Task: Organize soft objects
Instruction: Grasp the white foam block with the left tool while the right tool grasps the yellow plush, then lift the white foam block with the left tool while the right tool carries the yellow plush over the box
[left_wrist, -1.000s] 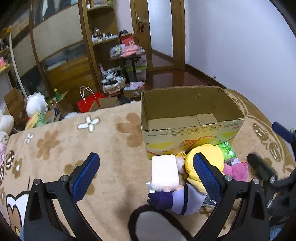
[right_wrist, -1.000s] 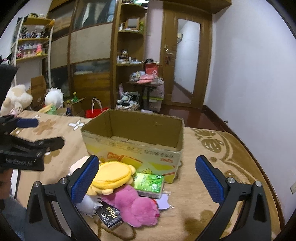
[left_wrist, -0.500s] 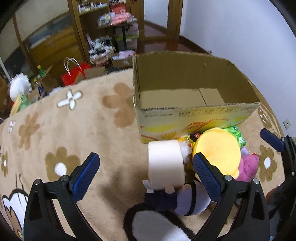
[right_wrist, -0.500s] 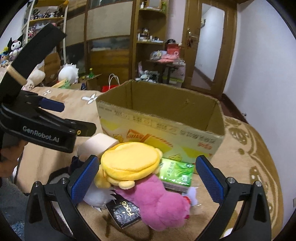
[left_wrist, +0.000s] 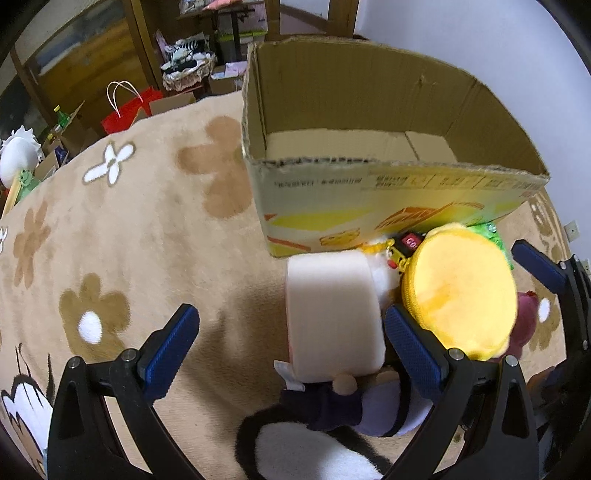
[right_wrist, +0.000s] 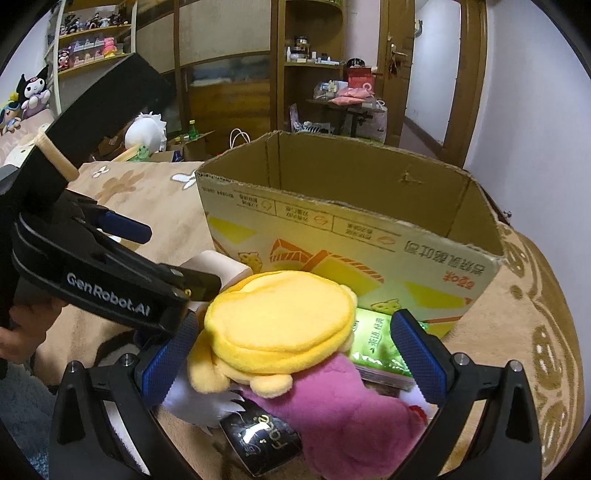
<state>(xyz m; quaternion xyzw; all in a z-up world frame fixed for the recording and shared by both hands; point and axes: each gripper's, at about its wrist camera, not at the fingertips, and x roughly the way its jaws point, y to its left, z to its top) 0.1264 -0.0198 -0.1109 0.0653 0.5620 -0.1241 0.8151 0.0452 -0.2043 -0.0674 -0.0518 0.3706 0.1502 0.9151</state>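
An open, empty cardboard box (left_wrist: 388, 184) stands on the flowered blanket; it also shows in the right wrist view (right_wrist: 332, 221). In front of it lies a heap of soft things: a white block (left_wrist: 332, 314), a yellow plush (left_wrist: 461, 295) (right_wrist: 280, 321), a pink plush (right_wrist: 343, 417) and a purple-and-white plush (left_wrist: 369, 402). My left gripper (left_wrist: 291, 350) is open, with the white block between its fingers. My right gripper (right_wrist: 291, 350) is open, its fingers on either side of the yellow plush.
A green packet (right_wrist: 373, 343) and a black packet (right_wrist: 258, 439) lie in the heap. The beige blanket (left_wrist: 129, 240) stretches left of the box. Shelves, a red bag (left_wrist: 125, 107) and a white plush (right_wrist: 146, 131) stand beyond the blanket's edge.
Both grippers have moved forward and down to the heap. The left one now has the white block between its fingers, the right one the yellow plush. Both stay open.
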